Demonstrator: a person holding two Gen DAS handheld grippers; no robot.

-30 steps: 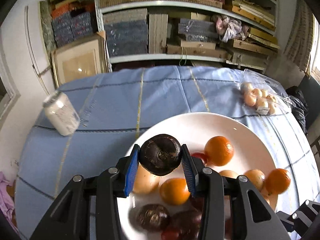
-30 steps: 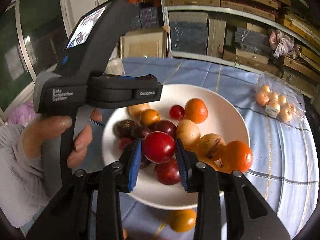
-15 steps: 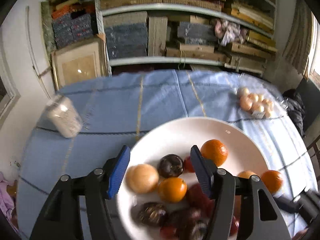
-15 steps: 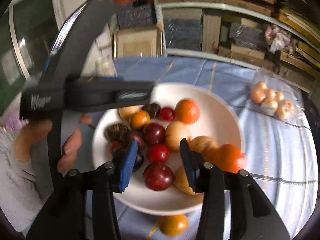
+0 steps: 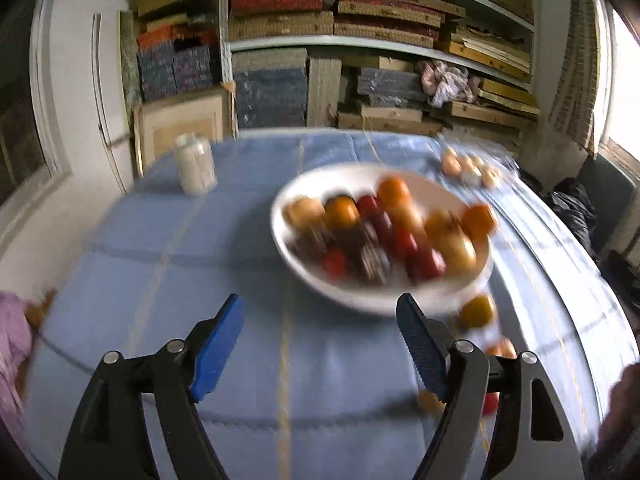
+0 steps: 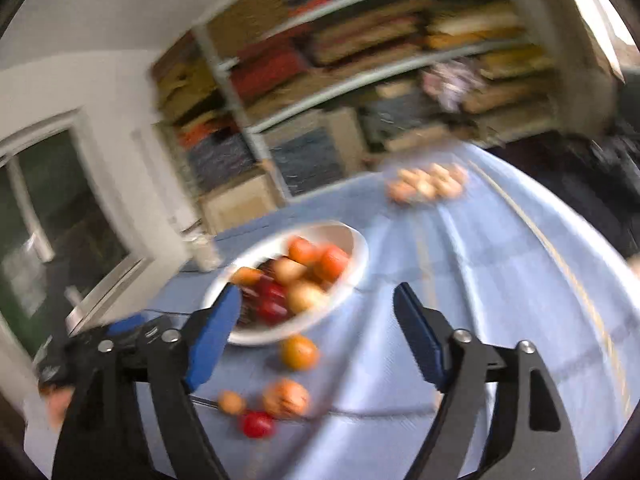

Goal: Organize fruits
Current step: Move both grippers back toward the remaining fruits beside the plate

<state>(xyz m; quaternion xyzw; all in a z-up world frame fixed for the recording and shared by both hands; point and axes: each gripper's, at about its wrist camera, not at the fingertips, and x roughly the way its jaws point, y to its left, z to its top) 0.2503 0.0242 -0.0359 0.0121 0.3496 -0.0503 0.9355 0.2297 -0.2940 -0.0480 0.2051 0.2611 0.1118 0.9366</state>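
A white bowl full of orange, red, yellow and dark fruits sits on the blue tablecloth; it also shows in the right wrist view. My left gripper is open and empty, pulled back short of the bowl. My right gripper is open and empty, tilted, above the table. Loose fruits lie near the bowl: an orange one, a peach-coloured one, a small one and a red one. An orange fruit lies by the bowl's rim. Both views are blurred.
A white jar stands at the back left of the table. A clear bag of small pale fruits lies at the back right, also in the right wrist view. Shelves of stacked boxes stand behind the table.
Both grippers let go of their fruits into the bowl, opened wide and pulled back away from it. The right gripper has tilted. Both views now blur.
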